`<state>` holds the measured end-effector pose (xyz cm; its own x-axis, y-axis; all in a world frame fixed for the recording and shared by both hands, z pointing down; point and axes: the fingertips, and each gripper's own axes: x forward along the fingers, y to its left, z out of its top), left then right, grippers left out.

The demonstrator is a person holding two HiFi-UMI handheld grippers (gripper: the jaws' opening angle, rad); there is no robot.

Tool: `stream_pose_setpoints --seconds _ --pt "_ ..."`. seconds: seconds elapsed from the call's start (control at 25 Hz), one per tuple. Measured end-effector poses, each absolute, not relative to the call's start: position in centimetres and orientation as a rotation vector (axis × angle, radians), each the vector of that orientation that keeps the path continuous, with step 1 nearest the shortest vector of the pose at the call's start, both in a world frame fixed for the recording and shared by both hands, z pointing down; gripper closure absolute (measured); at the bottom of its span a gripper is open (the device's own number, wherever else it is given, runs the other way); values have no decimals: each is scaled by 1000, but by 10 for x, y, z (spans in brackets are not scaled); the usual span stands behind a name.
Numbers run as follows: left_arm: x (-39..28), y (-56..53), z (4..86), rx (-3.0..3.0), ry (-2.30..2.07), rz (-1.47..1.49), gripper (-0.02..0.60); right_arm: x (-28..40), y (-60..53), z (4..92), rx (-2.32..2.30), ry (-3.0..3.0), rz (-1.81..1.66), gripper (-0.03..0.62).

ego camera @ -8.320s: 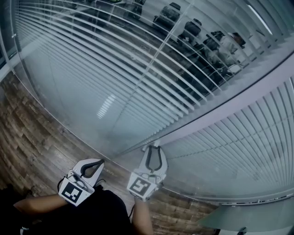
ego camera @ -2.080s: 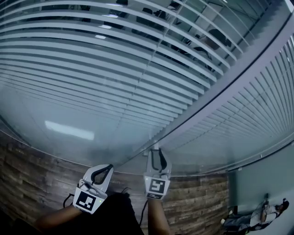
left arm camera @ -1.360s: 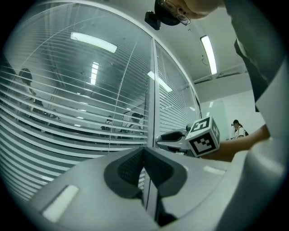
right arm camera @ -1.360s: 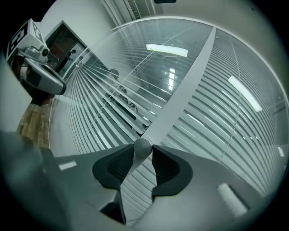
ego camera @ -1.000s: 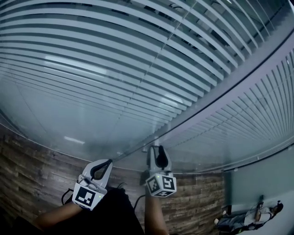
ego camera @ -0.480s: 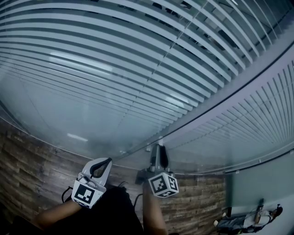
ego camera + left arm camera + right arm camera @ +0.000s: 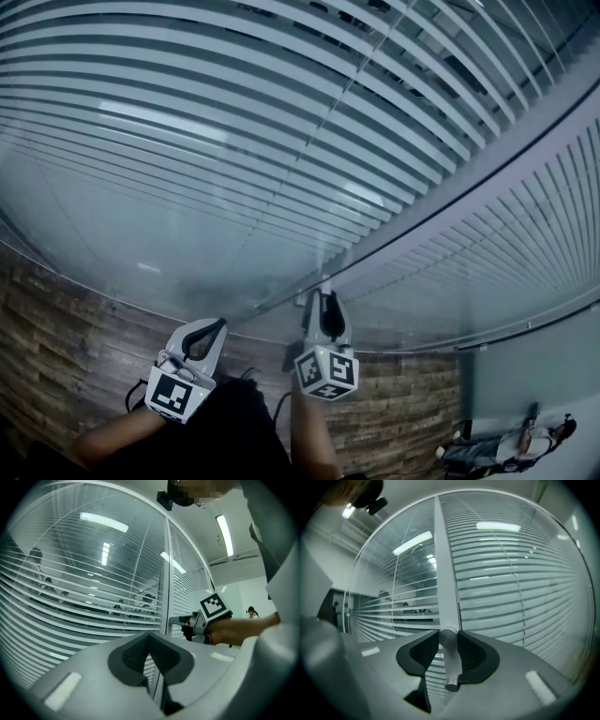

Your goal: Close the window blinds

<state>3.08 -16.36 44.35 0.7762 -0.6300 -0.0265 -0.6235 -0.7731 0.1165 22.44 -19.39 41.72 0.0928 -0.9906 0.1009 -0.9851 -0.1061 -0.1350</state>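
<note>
Both forearms reached level toward a glass wall, with the right gripper point(image 7: 324, 300) up at the pale upright frame post point(image 7: 444, 573) and the left gripper point(image 7: 212, 330) beside it, slightly further back. The right jaws had just been closing and pressed on either side of a short grey control rod point(image 7: 451, 663) sticking out from the post, while the left jaws sat together, empty. The blinds point(image 7: 234, 141) hung on both sides of the post, slats tilted apart so an office showed through, above a wooden plank floor point(image 7: 66, 319).
</note>
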Motion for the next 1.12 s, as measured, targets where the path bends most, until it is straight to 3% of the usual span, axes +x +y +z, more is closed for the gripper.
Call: stream_pose_setpoints --seconds 1.12 --pt "22 -165 445 2820 -1072 -100 580 211 -196 419 -2757 2456 504 465"
